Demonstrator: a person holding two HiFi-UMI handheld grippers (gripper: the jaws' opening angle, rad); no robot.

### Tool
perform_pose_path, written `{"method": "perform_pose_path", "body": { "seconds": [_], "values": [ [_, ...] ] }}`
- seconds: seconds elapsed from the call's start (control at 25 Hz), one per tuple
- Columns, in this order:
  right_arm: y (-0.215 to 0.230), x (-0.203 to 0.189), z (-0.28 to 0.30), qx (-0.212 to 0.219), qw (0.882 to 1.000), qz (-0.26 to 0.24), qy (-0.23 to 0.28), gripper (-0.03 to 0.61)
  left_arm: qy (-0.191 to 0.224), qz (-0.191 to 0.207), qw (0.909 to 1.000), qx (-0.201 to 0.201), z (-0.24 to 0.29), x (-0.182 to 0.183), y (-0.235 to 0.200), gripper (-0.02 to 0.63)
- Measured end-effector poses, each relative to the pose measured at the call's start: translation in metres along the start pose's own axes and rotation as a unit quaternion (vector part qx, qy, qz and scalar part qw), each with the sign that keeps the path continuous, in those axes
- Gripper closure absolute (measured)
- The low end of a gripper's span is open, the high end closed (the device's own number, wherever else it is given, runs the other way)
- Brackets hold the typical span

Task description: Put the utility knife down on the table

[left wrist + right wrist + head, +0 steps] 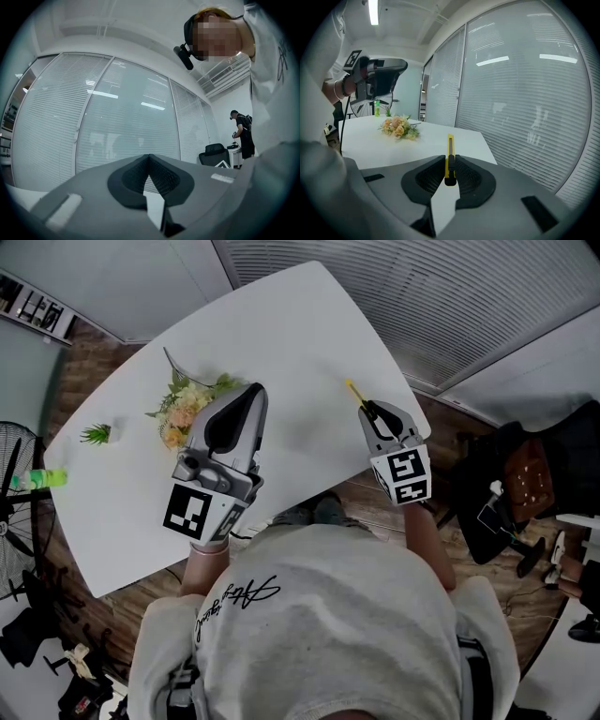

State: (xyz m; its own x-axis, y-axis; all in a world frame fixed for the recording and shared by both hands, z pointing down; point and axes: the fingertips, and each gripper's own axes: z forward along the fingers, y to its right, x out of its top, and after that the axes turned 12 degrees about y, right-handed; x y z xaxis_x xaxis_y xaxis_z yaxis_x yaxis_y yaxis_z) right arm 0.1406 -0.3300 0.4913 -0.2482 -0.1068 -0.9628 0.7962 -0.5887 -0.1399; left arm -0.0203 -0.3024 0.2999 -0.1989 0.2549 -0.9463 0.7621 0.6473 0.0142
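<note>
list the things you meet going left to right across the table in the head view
green bottle → small plant → flowers → knife, held in the right gripper

The person wears a pale grey T-shirt [337,615] with black script lettering [239,599] on one shoulder, and a black head camera [183,55]. The left hand-held gripper [253,390] and right hand-held gripper [372,411] have grey shells, black ribbed pads [429,180] and black-and-white marker cubes [199,512].
</note>
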Motion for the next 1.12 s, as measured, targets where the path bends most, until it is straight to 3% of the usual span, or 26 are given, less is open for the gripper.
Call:
{"method": "perform_pose_path", "body": {
  "seconds": [1.12],
  "values": [
    [-0.018,-0.059,0.022,0.029,0.995,-0.011,-0.090,0.514,-0.007,0.016,0.9998,0.010,-0.016,0.007,-0.011,0.621]
  ]
}}
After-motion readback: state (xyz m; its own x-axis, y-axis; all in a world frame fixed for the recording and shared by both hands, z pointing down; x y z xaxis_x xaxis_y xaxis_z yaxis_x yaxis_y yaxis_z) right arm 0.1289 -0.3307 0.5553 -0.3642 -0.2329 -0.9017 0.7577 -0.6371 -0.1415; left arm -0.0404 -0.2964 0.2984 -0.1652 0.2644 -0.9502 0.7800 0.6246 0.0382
